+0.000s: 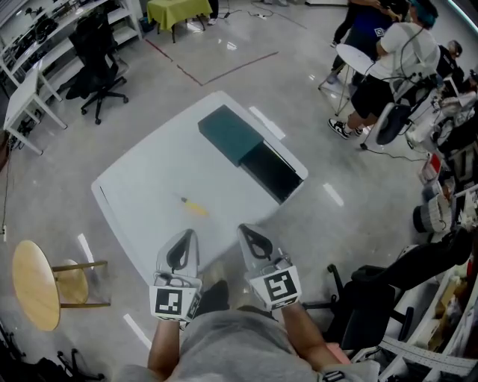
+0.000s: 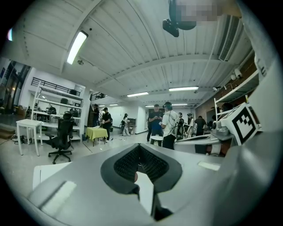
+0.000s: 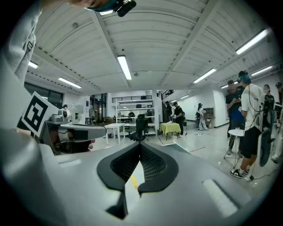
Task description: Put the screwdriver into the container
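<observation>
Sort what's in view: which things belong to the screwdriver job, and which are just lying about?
Job:
- screwdriver, lying on the table
- container, far side of the table
- left gripper and right gripper, both shut and empty

Lying about:
- wooden stool
- office chair
- green table

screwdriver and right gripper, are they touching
Apart. The head view shows bare table between the yellow screwdriver and the tips of the right gripper, which is shut and empty.
</observation>
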The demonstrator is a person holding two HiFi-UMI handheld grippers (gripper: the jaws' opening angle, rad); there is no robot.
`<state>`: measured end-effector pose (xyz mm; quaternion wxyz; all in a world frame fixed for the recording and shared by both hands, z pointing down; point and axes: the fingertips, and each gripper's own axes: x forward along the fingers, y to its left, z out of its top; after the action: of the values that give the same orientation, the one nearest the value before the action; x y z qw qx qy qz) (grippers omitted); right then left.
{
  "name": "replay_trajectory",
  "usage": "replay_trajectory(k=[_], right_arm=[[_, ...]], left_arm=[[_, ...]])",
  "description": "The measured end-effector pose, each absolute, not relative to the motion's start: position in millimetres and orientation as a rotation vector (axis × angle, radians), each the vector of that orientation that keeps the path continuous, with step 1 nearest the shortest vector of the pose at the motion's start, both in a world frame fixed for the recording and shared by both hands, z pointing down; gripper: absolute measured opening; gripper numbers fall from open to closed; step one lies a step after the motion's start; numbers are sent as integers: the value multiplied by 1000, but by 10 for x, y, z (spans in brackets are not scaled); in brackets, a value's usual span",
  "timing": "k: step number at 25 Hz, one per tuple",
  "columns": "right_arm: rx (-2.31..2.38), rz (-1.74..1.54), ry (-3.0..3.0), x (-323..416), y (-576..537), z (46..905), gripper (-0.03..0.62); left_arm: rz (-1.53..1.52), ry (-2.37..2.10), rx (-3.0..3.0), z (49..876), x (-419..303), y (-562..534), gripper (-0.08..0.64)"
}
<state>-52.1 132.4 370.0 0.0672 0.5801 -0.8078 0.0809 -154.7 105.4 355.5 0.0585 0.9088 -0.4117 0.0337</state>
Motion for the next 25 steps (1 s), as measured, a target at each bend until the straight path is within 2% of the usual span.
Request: replay_trajectory(k=[14, 25], right_arm=[[1434, 321, -2446, -1414, 242, 4130, 3], [1184, 433, -2384, -1474, -180, 4808, 3]], left_arm=[[116, -1414, 2578, 3956, -2403, 249, 12], [176, -1533, 2396, 4514, -2482, 22, 12]])
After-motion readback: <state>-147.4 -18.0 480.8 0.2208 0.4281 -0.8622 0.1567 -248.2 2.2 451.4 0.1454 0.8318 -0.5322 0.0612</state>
